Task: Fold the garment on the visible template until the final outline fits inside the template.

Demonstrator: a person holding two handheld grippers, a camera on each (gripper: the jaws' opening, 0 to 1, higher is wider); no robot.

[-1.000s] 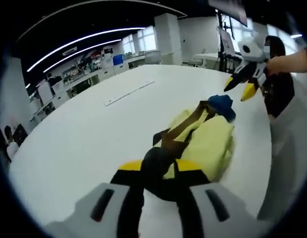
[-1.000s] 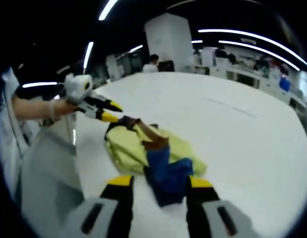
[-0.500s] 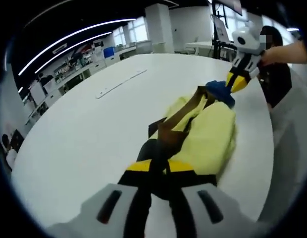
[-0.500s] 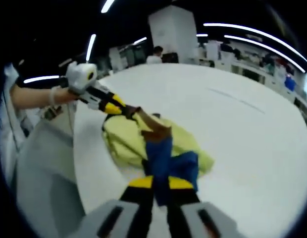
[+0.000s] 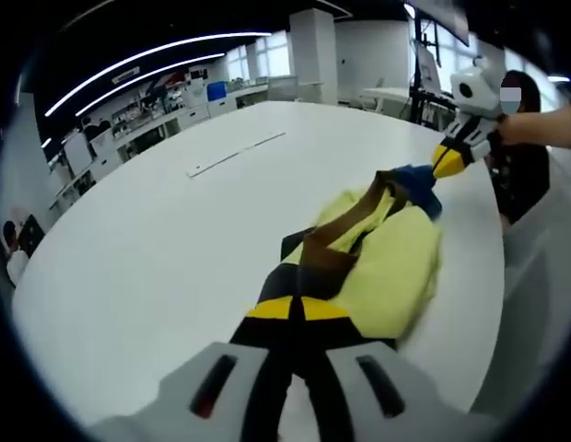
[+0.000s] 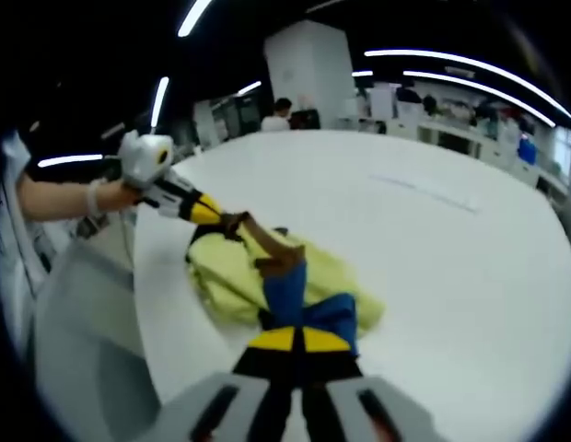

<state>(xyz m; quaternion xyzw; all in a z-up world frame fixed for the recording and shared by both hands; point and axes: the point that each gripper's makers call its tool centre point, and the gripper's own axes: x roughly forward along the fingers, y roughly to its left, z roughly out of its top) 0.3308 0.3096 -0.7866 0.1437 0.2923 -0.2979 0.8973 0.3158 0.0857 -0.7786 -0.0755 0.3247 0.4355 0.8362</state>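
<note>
A yellow garment [image 5: 396, 267] with a brown band and a blue end [image 5: 416, 179] lies bunched on the white table [image 5: 157, 249], near its edge. My left gripper [image 5: 299, 309] is shut on the garment's dark end. My right gripper [image 5: 449, 158] comes in from the upper right, shut on the blue end. In the right gripper view my right gripper [image 6: 300, 340] pinches the blue cloth [image 6: 287, 290]. There the left gripper [image 6: 210, 212] grips the far dark end, beyond the yellow cloth [image 6: 232, 267]. The brown band runs taut between the two grippers.
A thin pale strip [image 5: 235, 154] lies flat on the table further in. The table's edge [image 5: 493, 304] runs close beside the garment, with a person's hand and sleeve [image 6: 55, 198] past it. Benches, a white pillar [image 6: 308, 69] and another person stand far behind.
One second ago both grippers stood open at the garment's ends. Each has since shut on its end, and the brown band is now pulled straighter between them.
</note>
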